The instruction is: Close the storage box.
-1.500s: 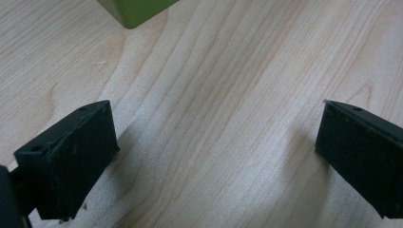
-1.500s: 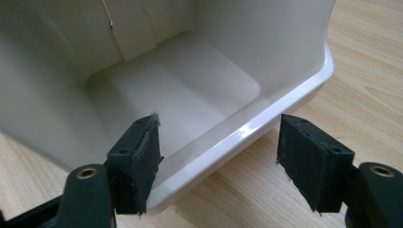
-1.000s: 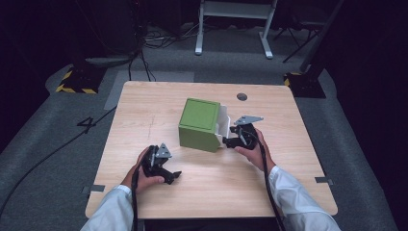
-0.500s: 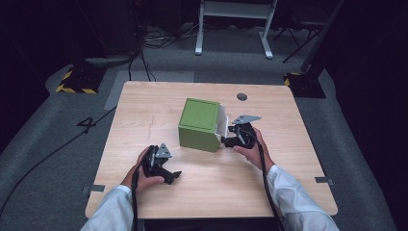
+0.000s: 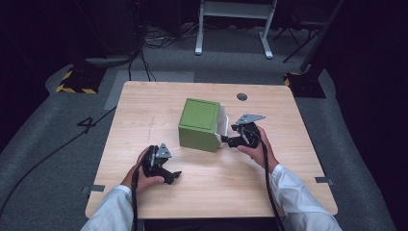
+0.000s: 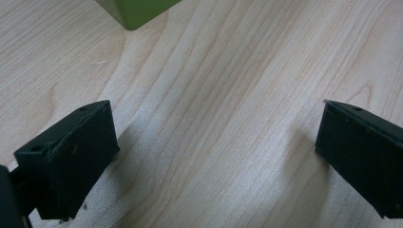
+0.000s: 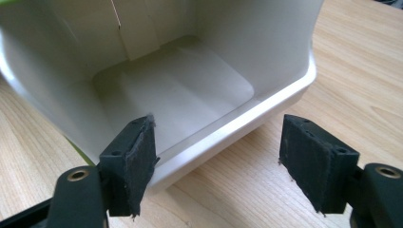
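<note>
A single mark can be read: a large black "4" (image 5: pixel 88 124), painted on the grey floor (image 5: pixel 57 144) left of the worktop (image 5: pixel 144 101).

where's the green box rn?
High view: the green box with white inside lies on its side mid-table, opening toward the right gripper; left gripper is nearer the person.

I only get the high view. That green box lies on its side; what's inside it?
Observer: The right gripper view looks straight into the green box: it is white inside, with nothing in it.
Operator: Is the right gripper clamped on it?
Observer: No. The right gripper has just been opening its jaws; the box's white rim runs between them, with a gap to one pad.
Operator: And the left one?
Observer: The left gripper stands wide open over bare table.
</note>
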`<state>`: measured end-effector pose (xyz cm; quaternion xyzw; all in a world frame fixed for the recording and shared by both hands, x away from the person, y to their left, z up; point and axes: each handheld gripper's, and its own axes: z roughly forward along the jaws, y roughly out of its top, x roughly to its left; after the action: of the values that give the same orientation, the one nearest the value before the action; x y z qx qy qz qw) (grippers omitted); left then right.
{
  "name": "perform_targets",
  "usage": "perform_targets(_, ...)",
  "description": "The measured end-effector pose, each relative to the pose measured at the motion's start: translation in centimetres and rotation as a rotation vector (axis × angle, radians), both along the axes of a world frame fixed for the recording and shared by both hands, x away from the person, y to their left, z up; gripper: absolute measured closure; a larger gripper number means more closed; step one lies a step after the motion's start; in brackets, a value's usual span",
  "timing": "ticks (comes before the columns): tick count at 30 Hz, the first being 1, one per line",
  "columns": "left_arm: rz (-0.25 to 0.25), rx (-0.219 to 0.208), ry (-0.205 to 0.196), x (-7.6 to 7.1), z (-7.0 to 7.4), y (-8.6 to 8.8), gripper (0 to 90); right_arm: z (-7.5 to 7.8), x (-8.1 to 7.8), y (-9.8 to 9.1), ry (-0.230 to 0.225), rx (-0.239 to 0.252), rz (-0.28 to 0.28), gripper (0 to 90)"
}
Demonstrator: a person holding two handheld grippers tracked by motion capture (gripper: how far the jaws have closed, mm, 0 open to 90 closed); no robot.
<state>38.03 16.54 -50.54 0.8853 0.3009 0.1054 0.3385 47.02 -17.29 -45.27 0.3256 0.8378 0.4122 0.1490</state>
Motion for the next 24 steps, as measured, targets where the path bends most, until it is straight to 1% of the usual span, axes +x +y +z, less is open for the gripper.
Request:
perform_targets(5,0.0,0.0,0.0,0.0,0.0,0.0,0.2,0.5,-0.1,-0.6,-0.014,0.003,-0.002,25.7)
perform_targets(8,0.0,0.0,0.0,0.0,0.0,0.0,0.2,0.7,-0.2,-1.0,-0.03,-0.015,-0.009,25.9)
perform_targets(11,0.0,0.0,0.0,0.0,0.0,0.0,0.2,0.9,-0.2,-1.3,-0.038,-0.014,-0.006,25.4)
perform_targets(14,0.0,0.0,0.0,0.0,0.0,0.0,0.2,1.2,-0.3,-1.7,-0.051,-0.041,-0.002,24.0)
perform_targets(24,0.002,-0.001,0.0,0.0,0.0,0.0,0.2,2.0,-1.0,-3.0,-0.086,-0.098,0.017,20.4)
